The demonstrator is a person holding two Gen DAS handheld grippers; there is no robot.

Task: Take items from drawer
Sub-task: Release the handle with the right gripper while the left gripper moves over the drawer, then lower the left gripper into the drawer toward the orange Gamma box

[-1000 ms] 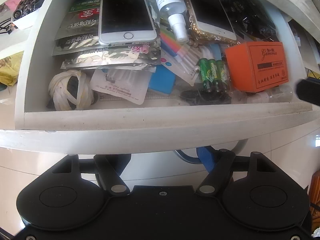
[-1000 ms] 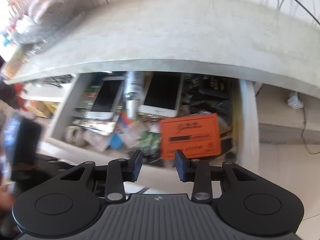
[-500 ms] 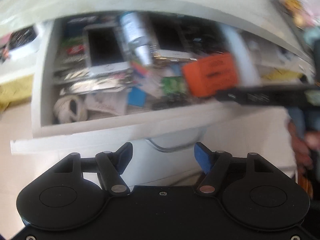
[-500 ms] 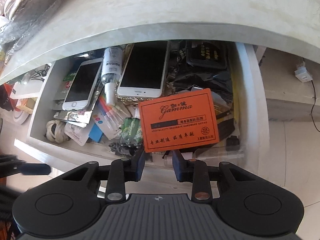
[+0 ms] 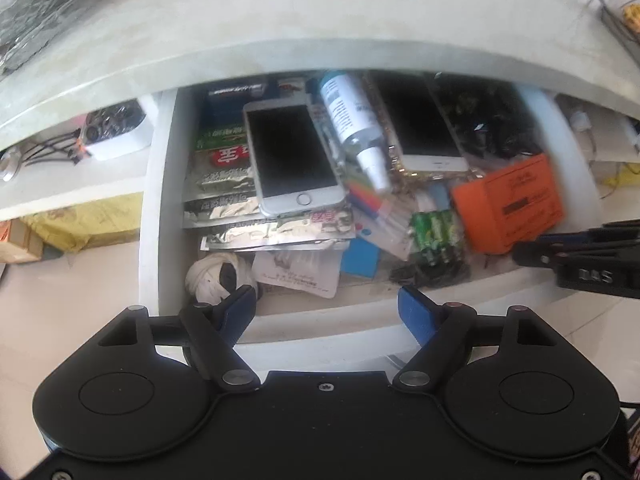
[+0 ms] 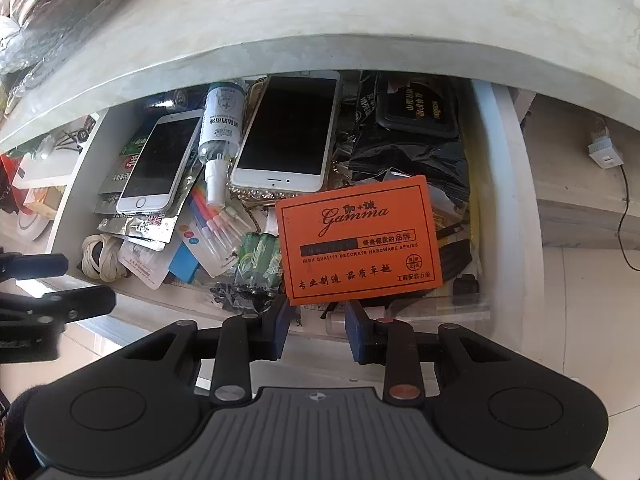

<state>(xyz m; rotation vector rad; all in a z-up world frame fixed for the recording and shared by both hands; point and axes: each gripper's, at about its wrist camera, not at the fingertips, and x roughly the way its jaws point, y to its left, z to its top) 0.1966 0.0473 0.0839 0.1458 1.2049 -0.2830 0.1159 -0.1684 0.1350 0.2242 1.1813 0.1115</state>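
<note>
Since a second ago the right gripper (image 6: pixel 315 328) has been lowered to the front edge of the drawer (image 6: pixel 516 184), its narrowly parted jaws empty just below the orange box (image 6: pixel 356 240) at 12 o'clock, while the left gripper (image 5: pixel 326 312), drawn back, is being opened, empty

The open white drawer (image 6: pixel 506 184) sits under a pale marble top (image 6: pixel 320 12) and is crowded. On the left a white phone (image 6: pixel 158 164) lies on foil packets (image 6: pixel 136 224); a spray bottle (image 6: pixel 219 128) lies between it and a larger phone (image 6: pixel 288 132). Near the front are a coil of white cord (image 6: pixel 100 256), green batteries (image 6: pixel 260 260) and an orange box (image 6: pixel 358 240). A black pouch (image 6: pixel 416 112) lies at the far right.
</note>
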